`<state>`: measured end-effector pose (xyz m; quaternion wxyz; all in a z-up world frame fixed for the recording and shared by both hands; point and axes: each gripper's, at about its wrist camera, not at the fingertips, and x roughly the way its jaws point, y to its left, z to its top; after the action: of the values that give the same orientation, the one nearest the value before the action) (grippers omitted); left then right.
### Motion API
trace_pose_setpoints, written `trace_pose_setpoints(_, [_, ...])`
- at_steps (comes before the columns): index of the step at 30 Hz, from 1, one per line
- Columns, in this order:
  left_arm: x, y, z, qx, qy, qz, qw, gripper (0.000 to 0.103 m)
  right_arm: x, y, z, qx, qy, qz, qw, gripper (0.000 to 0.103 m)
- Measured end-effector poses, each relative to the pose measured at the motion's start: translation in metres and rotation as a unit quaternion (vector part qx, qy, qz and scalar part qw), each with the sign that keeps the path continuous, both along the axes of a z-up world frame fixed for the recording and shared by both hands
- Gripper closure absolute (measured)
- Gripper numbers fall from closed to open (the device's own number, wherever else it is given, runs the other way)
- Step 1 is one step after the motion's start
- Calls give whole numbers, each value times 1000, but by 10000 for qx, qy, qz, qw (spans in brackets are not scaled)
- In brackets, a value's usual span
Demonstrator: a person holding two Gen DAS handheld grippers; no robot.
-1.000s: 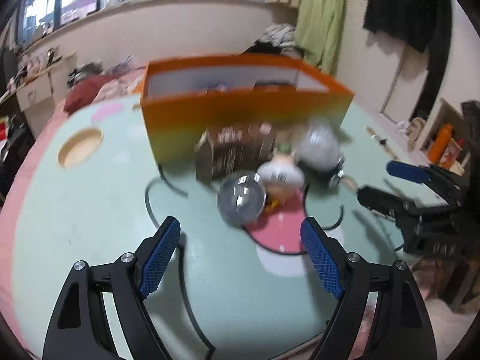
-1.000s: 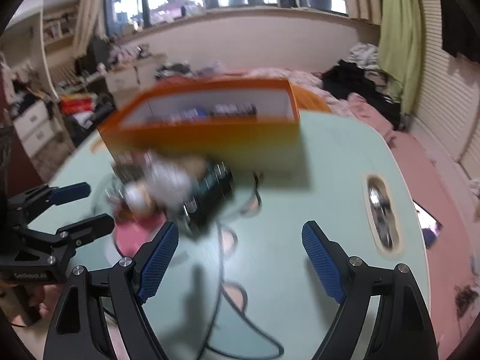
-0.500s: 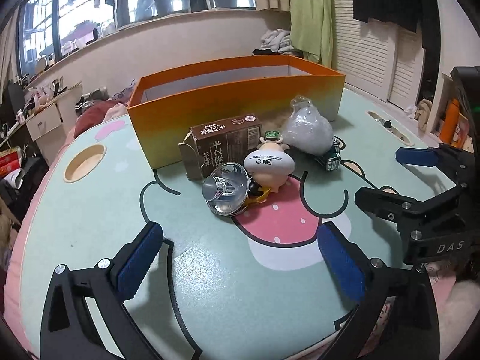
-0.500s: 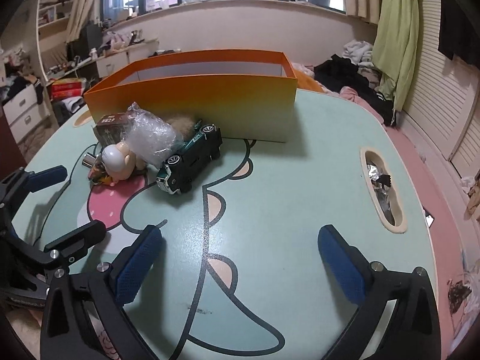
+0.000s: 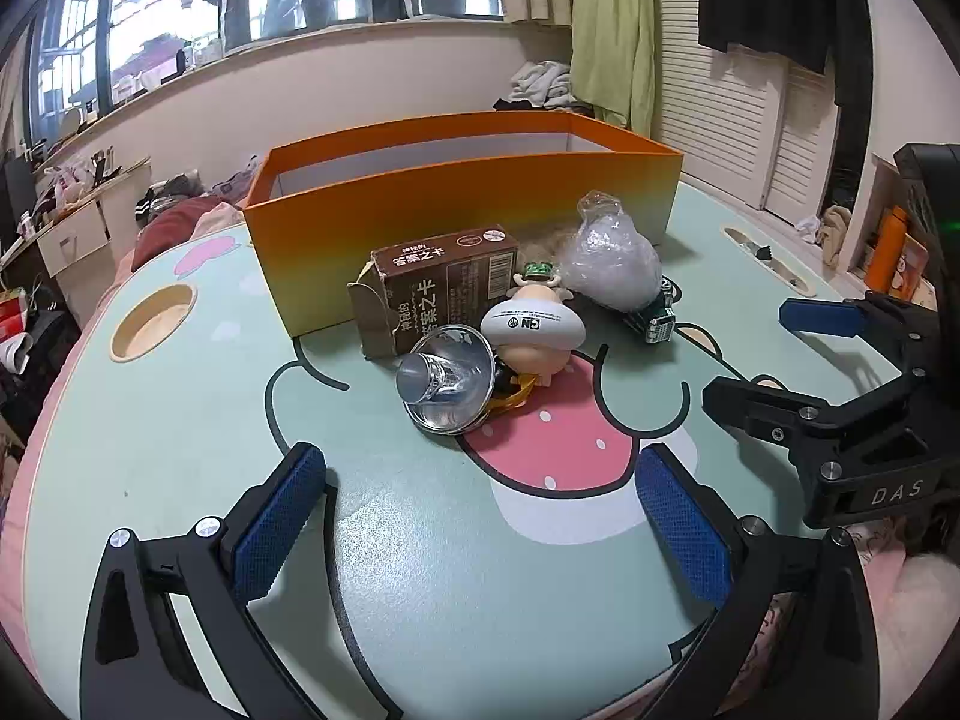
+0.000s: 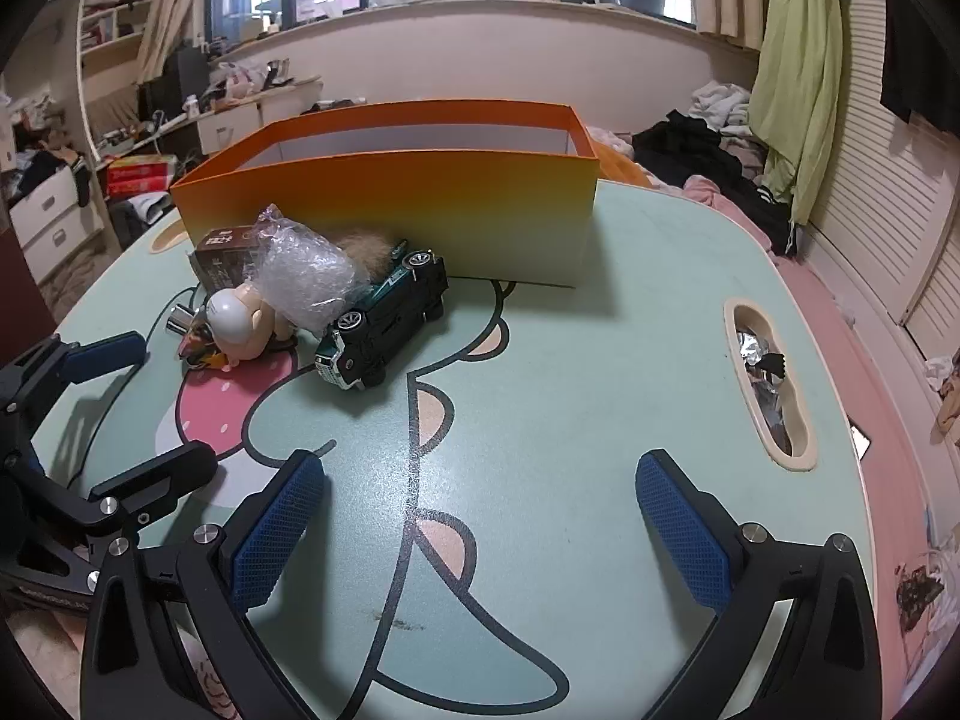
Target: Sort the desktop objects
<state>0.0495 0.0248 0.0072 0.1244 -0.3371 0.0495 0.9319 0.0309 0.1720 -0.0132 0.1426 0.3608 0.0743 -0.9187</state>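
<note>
A: Step in hand? Nothing sorted yet. Left gripper (image 5: 480, 516) and right gripper (image 6: 480, 516) both wide, empty.

B: Toy car (image 6: 384, 315), glass cup (image 5: 447, 381) just before orange box (image 5: 420, 222). Next: probably reach, grasp one.

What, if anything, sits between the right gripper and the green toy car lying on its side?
Nothing visible. The right gripper is open over bare table, and the green toy car lies ahead and slightly left with only printed tabletop between them. The bubble-wrap bundle leans against the car's far side, not the near one.
</note>
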Motion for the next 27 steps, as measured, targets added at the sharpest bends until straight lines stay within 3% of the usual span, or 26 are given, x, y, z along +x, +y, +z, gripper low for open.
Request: trace_pose_setpoints(27, [1,-2,1,14,22,-4,10000,0,4,-1,3,-25,-27,107,9999,0])
